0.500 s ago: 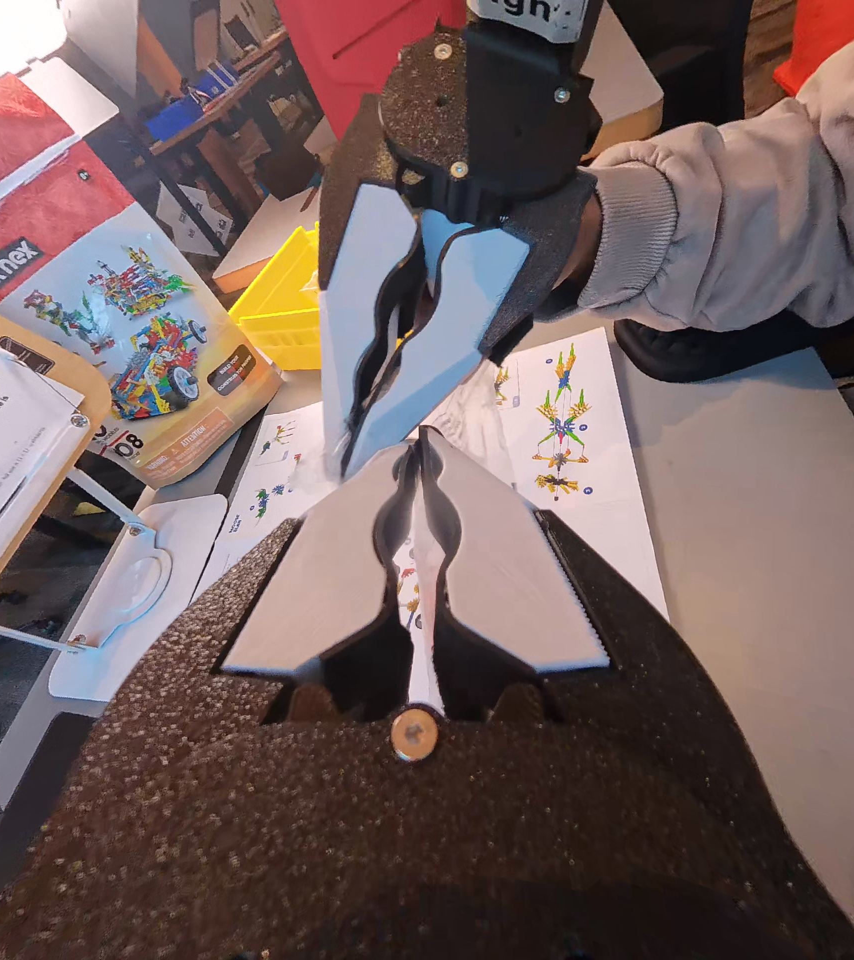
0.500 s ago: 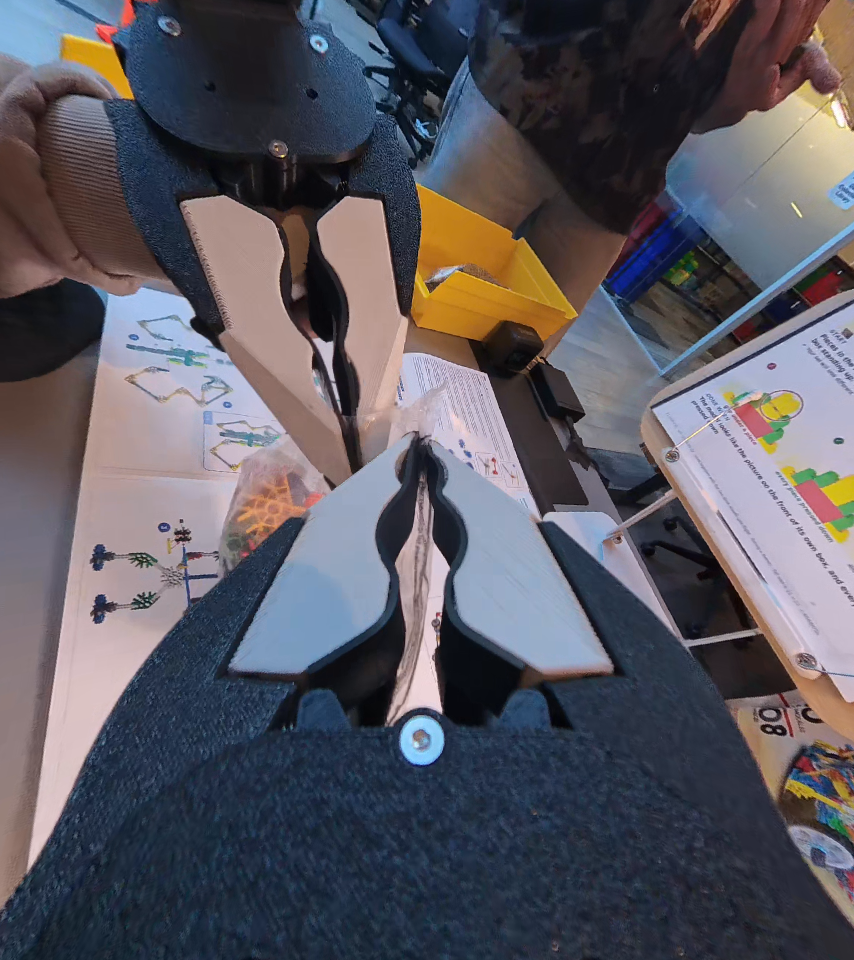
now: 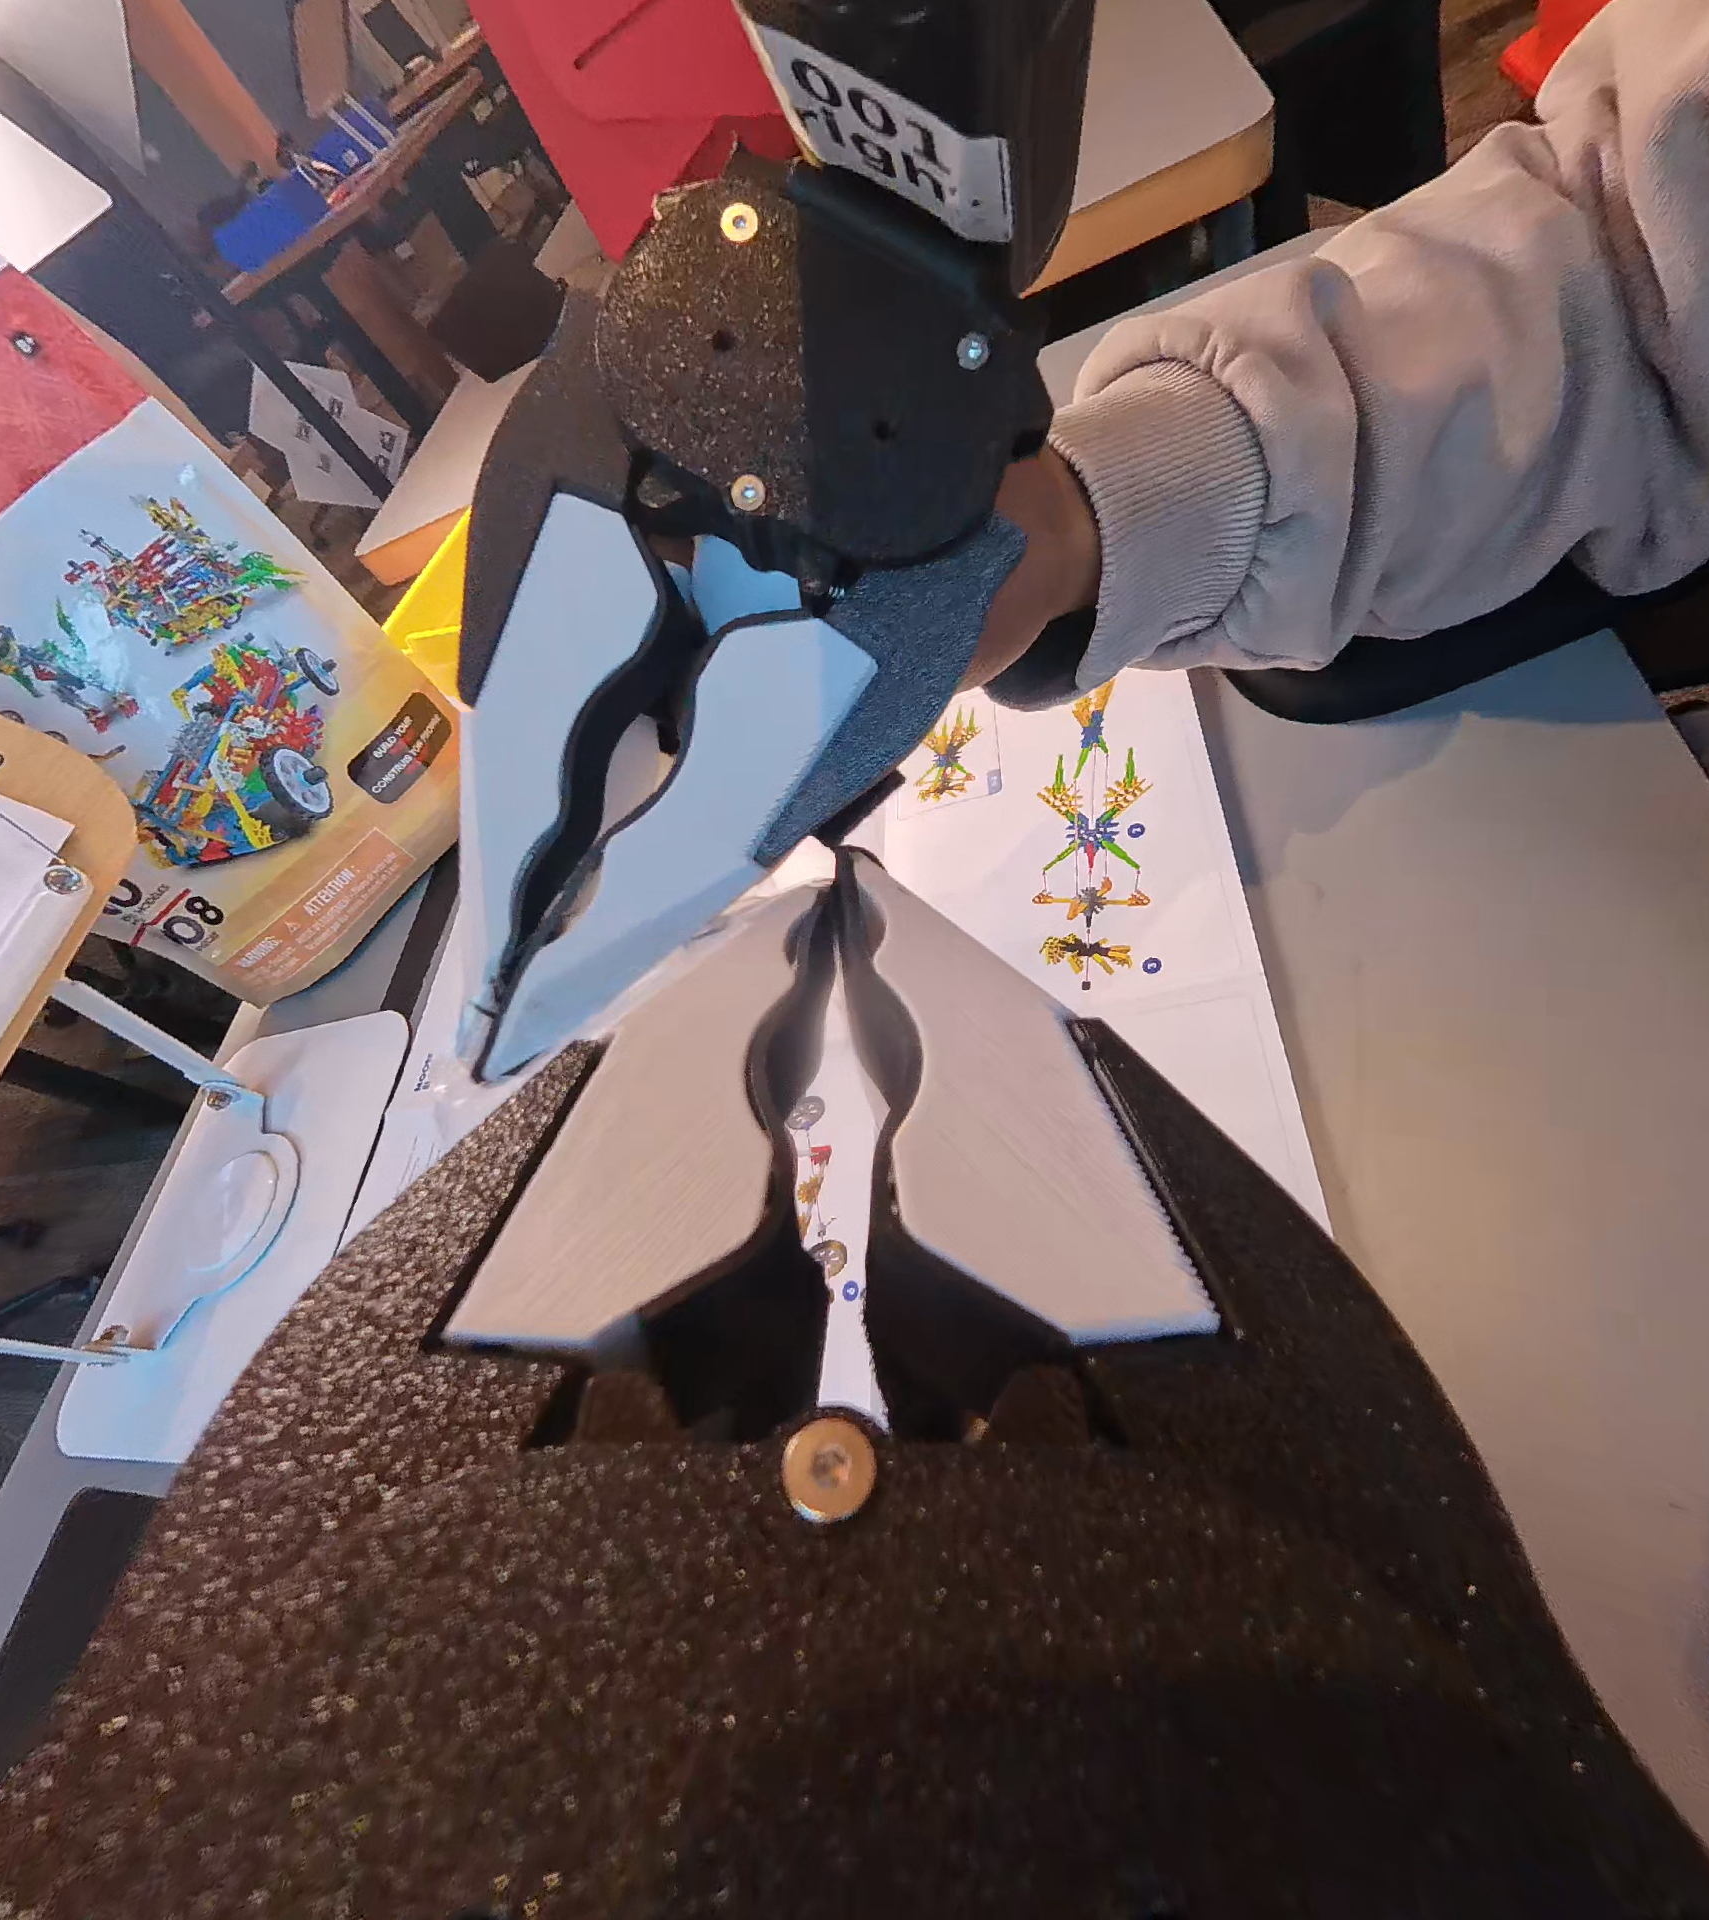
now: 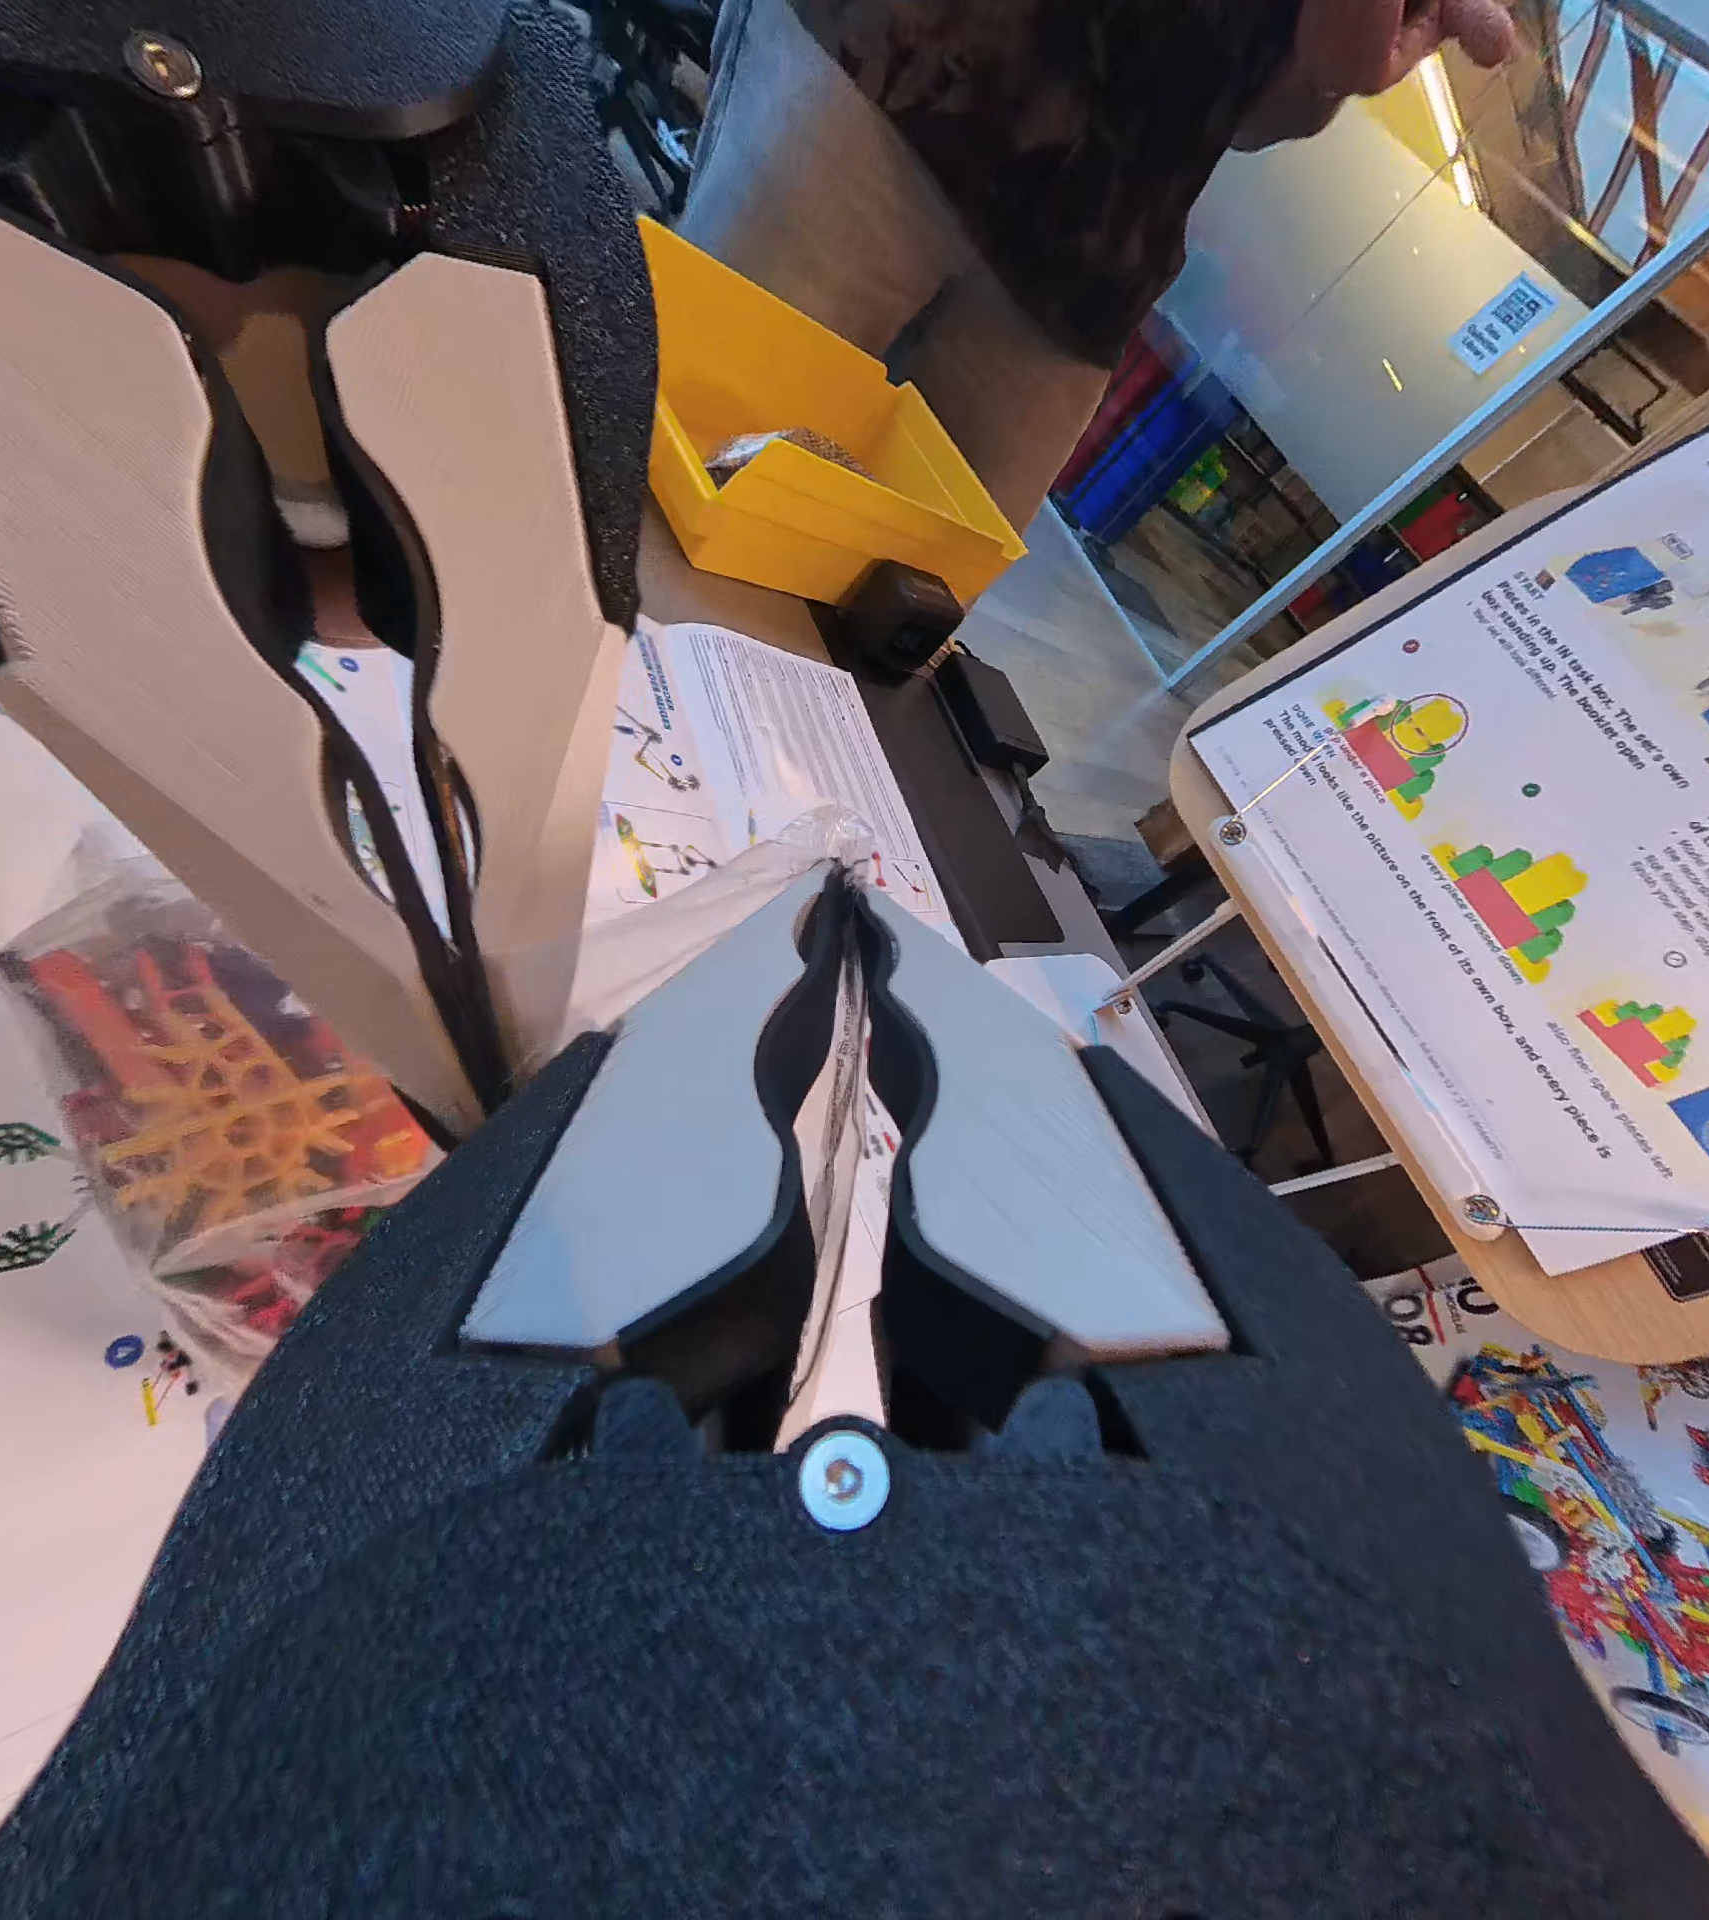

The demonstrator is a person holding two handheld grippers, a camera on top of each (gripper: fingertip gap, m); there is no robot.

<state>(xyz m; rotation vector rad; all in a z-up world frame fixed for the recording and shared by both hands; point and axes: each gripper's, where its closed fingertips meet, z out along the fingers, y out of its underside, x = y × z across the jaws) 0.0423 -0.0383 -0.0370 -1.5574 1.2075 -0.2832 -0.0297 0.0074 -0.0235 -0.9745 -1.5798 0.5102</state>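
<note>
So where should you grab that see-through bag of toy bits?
By its flat, empty top edge, from above. The plastic bag bulges with pieces lower down; the top film is thin enough to pinch, where the right gripper and left gripper are shut.

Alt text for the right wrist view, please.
The right hand-held gripper is shut on the top of a clear plastic bag of colourful construction pieces, the left hand-held gripper pinching it alongside, over instruction sheets; a yellow bin sits behind.
</note>
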